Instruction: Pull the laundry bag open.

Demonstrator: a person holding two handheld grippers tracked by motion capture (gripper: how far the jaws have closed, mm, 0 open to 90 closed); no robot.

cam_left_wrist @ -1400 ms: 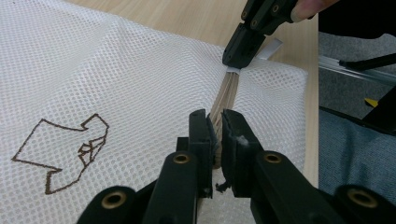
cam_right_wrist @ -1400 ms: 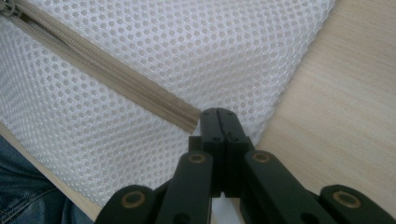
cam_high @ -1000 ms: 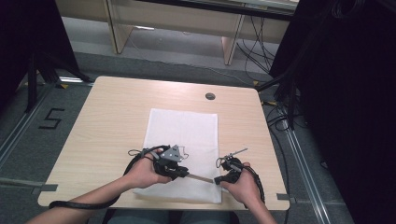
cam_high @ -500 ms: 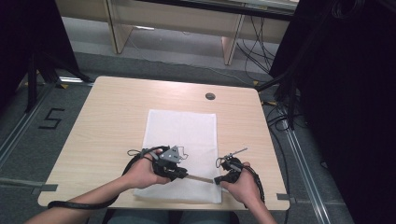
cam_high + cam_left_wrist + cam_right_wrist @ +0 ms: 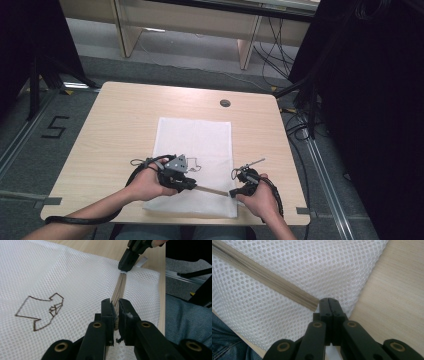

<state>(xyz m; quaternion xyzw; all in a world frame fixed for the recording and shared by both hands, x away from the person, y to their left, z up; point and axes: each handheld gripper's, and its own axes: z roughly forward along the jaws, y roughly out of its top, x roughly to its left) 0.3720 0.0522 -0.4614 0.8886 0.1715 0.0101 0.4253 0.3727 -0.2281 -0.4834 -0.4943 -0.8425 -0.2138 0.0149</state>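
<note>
The left gripper (image 5: pixel 115 305) is clenched on the beige zipper (image 5: pixel 120 286) of a white mesh laundry bag (image 5: pixel 62 277); its two black jaws pinch the zipper tape from either side, with a bit of white fluff stuck on one jaw. The right gripper (image 5: pixel 328 301) is clamped tight, jaws pressed flat together, at the end of the same zipper (image 5: pixel 262 273), at the bag's corner; whether it grips the end of the tape or the mesh beside it cannot be told.

In the high view the left gripper (image 5: pixel 192 186) and the right gripper (image 5: pixel 233 192) sit at opposite ends of the zipper (image 5: pixel 212 190), which runs taut between them along the bag's near edge. The left gripper view also shows the right gripper (image 5: pixel 124 267) farther along the zipper.

The bag (image 5: pixel 195 150) lies flat in the middle of the wooden table (image 5: pixel 120 120), its near edge close to the table's near edge. It is fine open-weave mesh with a small brown outline of a garment (image 5: pixel 41 312) drawn on it, to the left of the zipper in the left gripper view. Its contents cannot be made out.

Beyond the bag, a round dark grommet (image 5: pixel 225 103) sits near the table's far edge. Nothing stands between the grippers and the bag. A denim-clad leg (image 5: pixel 227 347) shows beyond the table edge beside the bag.
</note>
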